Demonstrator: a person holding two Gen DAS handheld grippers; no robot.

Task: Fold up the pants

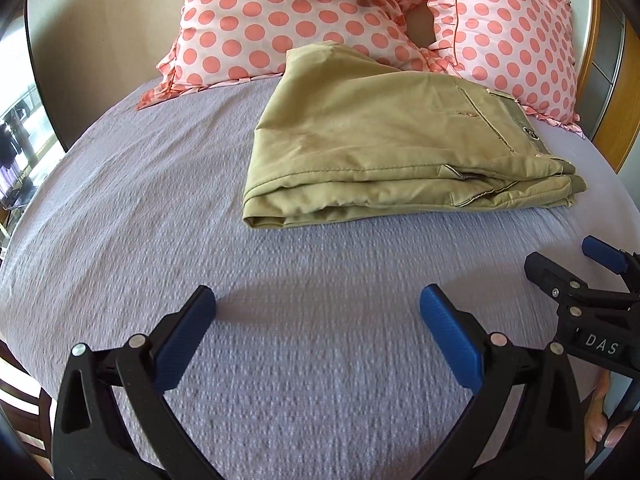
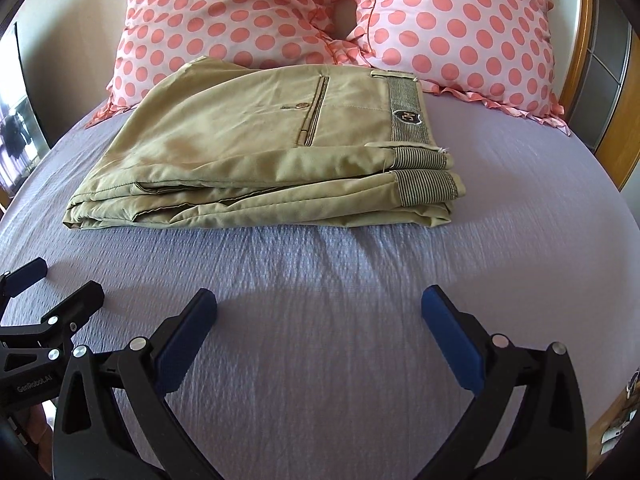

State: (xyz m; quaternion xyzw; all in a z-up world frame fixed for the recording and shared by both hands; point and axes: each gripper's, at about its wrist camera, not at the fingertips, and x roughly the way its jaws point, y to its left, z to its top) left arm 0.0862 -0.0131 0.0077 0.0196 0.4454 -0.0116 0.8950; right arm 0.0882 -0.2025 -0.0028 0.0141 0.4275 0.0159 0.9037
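Note:
Khaki pants (image 1: 372, 140) lie folded into a compact stack on the lilac bedspread (image 1: 160, 208), waistband to the right, back pocket up. They also show in the right wrist view (image 2: 248, 148). My left gripper (image 1: 318, 300) is open and empty, hovering over the bedspread well short of the pants. My right gripper (image 2: 319, 300) is open and empty too, just in front of the stack. The right gripper shows at the right edge of the left wrist view (image 1: 568, 264), and the left gripper at the left edge of the right wrist view (image 2: 56, 284).
Two pink polka-dot pillows (image 1: 288, 20) (image 2: 460, 28) lean at the head of the bed behind the pants. A wooden bed frame (image 1: 624, 92) runs along the right. The bedspread (image 2: 320, 264) stretches between the grippers and the pants.

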